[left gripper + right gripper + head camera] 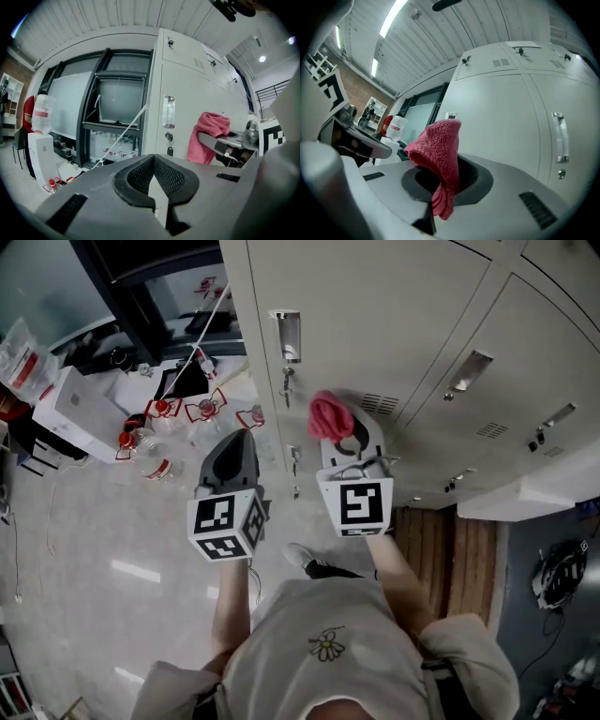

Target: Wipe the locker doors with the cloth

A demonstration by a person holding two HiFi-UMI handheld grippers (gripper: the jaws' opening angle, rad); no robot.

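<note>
Your left gripper [242,439] has its jaws pressed together with nothing in them, so hold it out of the way. Your right gripper [343,435] pinches the pink cloth [328,414], up near the locker door [375,324]; I cannot tell if it touches. Press the cloth flat on the door, rub side to side, and go around the handle [469,371] on the right.

Pink-red cloth [330,415], pale grey locker doors [375,315], black-and-white square-patterned marker cubes [228,521].
</note>
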